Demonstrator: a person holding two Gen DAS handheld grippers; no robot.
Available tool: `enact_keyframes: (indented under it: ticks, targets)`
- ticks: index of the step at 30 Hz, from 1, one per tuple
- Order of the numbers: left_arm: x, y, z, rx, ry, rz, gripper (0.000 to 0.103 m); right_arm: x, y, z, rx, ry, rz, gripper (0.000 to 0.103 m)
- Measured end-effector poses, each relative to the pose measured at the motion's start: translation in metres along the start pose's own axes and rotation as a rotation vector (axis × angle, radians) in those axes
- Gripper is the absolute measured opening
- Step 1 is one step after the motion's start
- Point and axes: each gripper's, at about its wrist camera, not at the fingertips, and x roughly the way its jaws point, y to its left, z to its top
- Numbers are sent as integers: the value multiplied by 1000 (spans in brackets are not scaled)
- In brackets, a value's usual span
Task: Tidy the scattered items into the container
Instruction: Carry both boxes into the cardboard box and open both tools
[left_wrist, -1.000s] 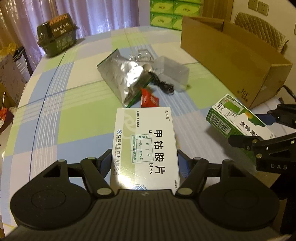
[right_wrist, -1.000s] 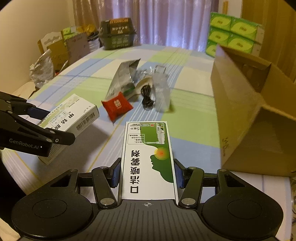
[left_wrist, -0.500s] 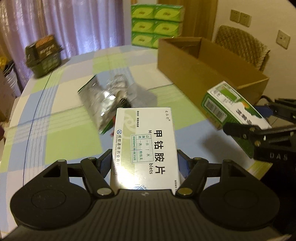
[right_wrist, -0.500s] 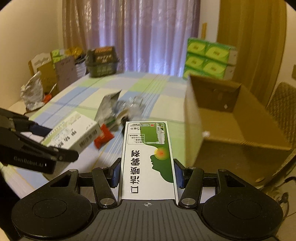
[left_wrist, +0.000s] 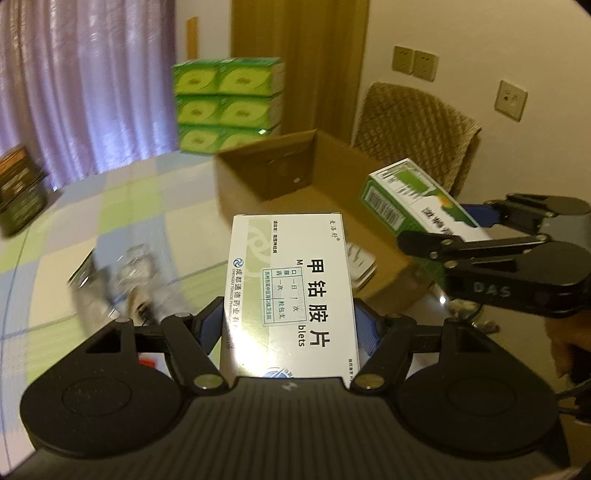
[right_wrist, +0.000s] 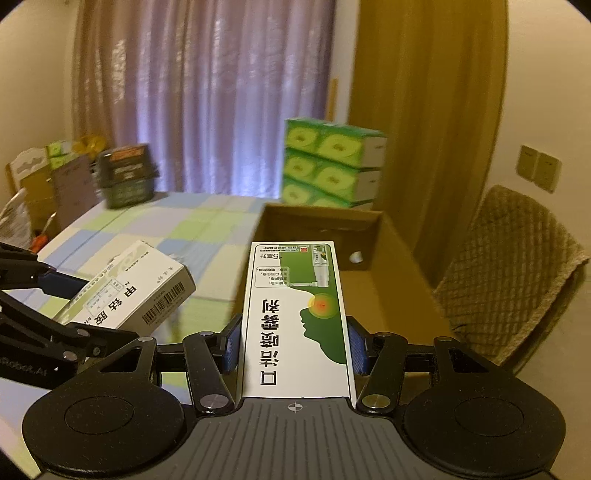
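Presently both tongs are carrying cargo above the table; the left gripper (left_wrist: 290, 328) is pinching a white medicine carton (left_wrist: 290, 295) by its two long side faces, the blue pads (left_wrist: 364, 328) pressing flat against the card; the right gripper (right_wrist: 293, 345) is pinching a green-and-white spray carton (right_wrist: 295, 317) in the same manner. Both cartons are pointing forward towards the open cardboard box (left_wrist: 295, 184), which is sitting on the checked tablecloth (left_wrist: 110, 221); in the left wrist view the green-and-white spray carton (left_wrist: 417, 201) is hovering over the near end of that box, while the white one appears to be short of its rim, though I cannot tell exactly how far.

Judging by their look, these are thin card packets, light and fairly stiff but crushable; a grip across the narrow width near the rear end, as now, is suiting them, provided the squeeze is staying gentle; the glossy card is probably a little slippery, so tilting steeply before release could be letting them slide out early. A crumpled foil bag (left_wrist: 92, 280) and clear wrapping (left_wrist: 135, 264), blurred, are lying on the table, waiting to be collected; those will likely be soft, crinkly and better pinched at a fold.
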Motion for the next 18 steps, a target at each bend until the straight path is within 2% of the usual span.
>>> enact_keyframes:
  ticks: [8, 18]
  targets:
    - [34, -21, 39, -16, -10, -33, 67, 17, -46, 9, 37, -4, -31, 58]
    - [82, -29, 66, -71, 6, -57, 67, 44, -80, 13, 87, 0, -38, 58]
